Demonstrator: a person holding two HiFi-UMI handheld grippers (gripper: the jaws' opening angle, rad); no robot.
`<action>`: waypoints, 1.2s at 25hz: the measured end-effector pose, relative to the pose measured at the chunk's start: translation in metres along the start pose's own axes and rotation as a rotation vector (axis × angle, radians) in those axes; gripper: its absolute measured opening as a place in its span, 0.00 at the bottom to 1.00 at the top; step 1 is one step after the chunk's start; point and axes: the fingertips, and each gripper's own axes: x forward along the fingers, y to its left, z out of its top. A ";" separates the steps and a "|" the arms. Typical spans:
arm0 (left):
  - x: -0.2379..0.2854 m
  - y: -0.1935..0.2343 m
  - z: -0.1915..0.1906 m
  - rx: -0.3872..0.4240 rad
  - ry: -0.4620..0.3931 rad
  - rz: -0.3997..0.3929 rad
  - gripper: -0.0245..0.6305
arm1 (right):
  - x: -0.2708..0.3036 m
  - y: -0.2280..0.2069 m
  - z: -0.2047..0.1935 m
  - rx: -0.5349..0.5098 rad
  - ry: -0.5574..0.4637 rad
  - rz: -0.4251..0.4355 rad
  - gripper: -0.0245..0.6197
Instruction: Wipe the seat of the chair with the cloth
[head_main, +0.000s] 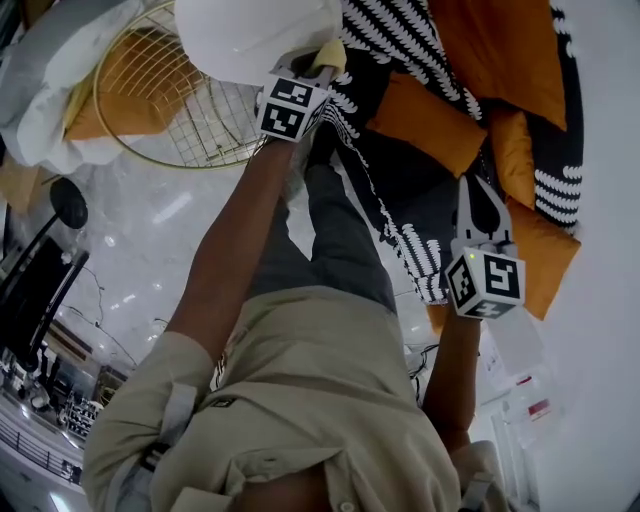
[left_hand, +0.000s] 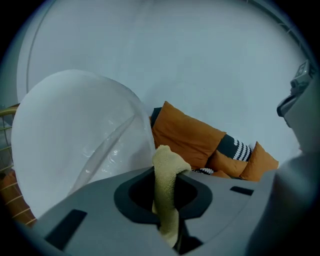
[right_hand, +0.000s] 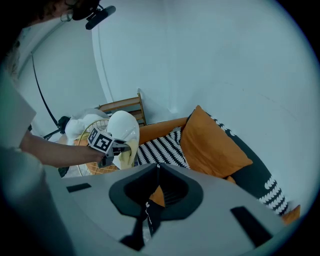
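- Left hand-held gripper (head_main: 318, 68): clamped on yellow cloth (left_hand: 166, 190), just beside white plastic-wrapped chair (left_hand: 75, 140).
- Right hand-held gripper (right_hand: 157, 170): jaws together, empty, near sofa (right_hand: 257, 175).
- Risk: only short cloth tip passes jaws, so hard jaws may scrape wrap, or cloth may slip out.
- Cloth long axis runs along jaws, tip pointing outward.

Orange cushion (right_hand: 212, 142) beside black-and-white striped fabric (right_hand: 159, 147) — pale wall (right_hand: 225, 60) behind

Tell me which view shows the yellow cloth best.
The left gripper view: the cloth sits centre frame, clamped in the fingers of the left gripper, its knit texture clear. The head view shows only a corner of it beside the marker cube. The right gripper view shows it small and distant, hanging from that gripper.
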 end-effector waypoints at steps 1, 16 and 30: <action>-0.002 0.006 0.001 0.000 -0.005 0.008 0.11 | 0.001 0.001 0.000 -0.001 0.000 0.001 0.08; -0.162 0.265 -0.046 -0.144 -0.009 0.528 0.11 | 0.010 0.008 -0.001 -0.019 0.014 0.023 0.08; -0.043 0.100 -0.042 -0.118 0.016 0.181 0.11 | 0.015 0.014 -0.006 -0.007 0.030 0.016 0.08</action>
